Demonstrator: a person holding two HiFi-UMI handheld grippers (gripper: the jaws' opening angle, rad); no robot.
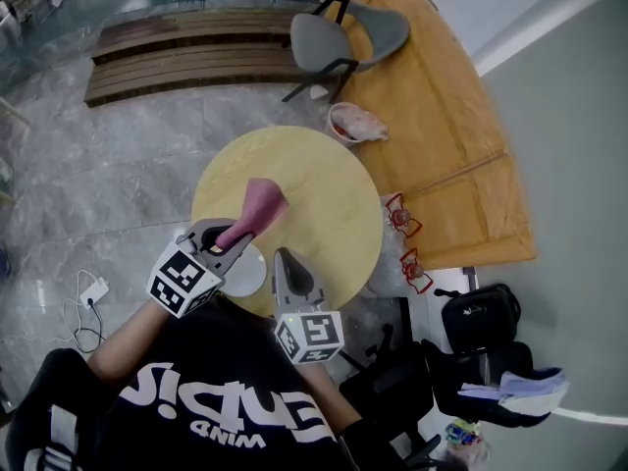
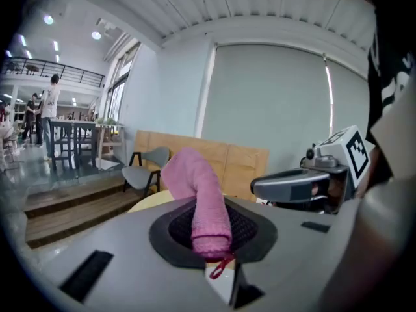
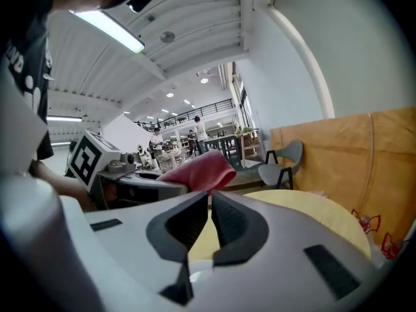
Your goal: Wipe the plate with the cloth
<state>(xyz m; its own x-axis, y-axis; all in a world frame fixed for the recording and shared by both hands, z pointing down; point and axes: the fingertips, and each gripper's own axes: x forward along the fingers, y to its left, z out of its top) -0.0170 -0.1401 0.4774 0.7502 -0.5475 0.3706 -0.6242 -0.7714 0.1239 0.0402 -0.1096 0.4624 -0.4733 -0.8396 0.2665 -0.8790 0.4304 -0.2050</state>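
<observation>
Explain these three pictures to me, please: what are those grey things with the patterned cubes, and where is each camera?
There is no robot here. A person holds a hand tool in each hand, and each tool ends in two jaws. The cubes with black squares are part of the tools.

The head view comes from a camera on the person's head, looking down. The left and right gripper views come from cameras riding on the tools, each looking along its own jaws.

On the round yellow table lies a white plate, close to the person. The left gripper has its jaws shut on a pink cloth, which sticks out past them. The right gripper has its jaws together with nothing between them.
</observation>
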